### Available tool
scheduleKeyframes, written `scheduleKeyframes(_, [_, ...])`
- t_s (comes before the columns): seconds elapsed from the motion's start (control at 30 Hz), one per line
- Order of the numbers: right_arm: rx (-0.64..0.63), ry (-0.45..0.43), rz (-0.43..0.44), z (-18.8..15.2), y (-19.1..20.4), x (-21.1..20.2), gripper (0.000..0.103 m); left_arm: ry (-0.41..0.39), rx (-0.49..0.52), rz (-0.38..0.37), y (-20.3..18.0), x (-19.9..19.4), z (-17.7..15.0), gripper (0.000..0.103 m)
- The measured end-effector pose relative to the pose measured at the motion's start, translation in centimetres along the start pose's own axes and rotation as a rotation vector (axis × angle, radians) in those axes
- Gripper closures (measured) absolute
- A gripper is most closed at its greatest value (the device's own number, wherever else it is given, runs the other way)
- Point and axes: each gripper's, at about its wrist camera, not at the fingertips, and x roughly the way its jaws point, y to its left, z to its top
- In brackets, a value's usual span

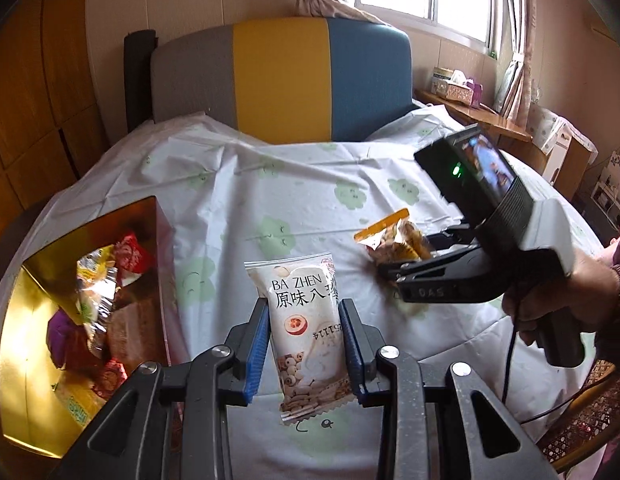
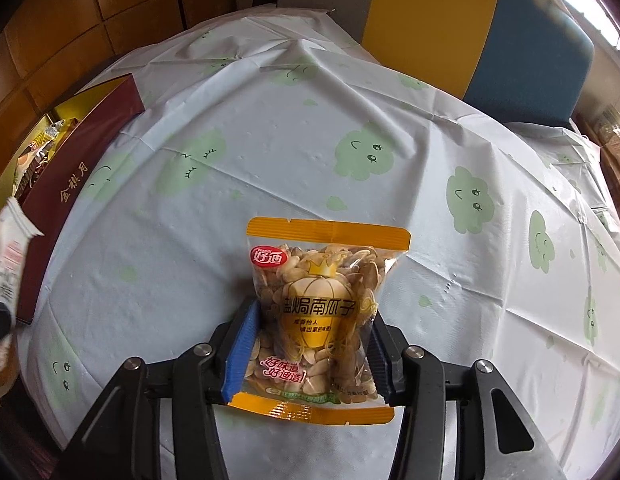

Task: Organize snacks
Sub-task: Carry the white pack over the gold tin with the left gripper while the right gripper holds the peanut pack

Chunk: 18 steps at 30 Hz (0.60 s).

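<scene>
So I've got a snack in each hand right now. The left gripper (image 1: 306, 344) is pinching a white Ba Zhen biscuit packet (image 1: 304, 332) across its narrow middle, blue pads (image 1: 258, 344) flat on both edges, and the packet hangs clear of the cloud-print tablecloth (image 1: 238, 184). Grabbing it by the waist makes sense to me, since the sealed ends are floppy and it'd swing around otherwise.

Everything's going into the gold-lined gift box (image 1: 34, 320), which sits just left of that packet and already has a pile of red, purple and brown wrapped sweets (image 1: 110, 304) in it. I reckon the biscuit one drops in there next.

Over to the right of the box, well apart from it, the right gripper (image 2: 308, 348) straddles a pumpkin seed bag (image 2: 321, 316) lying on the cloth. Its jaws sit either side of the bag's lower half. The left pad looks like it's touching the plastic, but I honestly can't tell whether that's a real squeeze or just contact. The bag's puffy, so it could slip.
</scene>
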Motion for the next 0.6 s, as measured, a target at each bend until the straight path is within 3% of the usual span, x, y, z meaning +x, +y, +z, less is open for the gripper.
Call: scheduleKeyframes(0.6, [-0.024,-0.016,-0.024,-0.4,0.7,-0.1,0.053,-0.018,-0.069,0.039,2.9,-1.7,0.2,0.069])
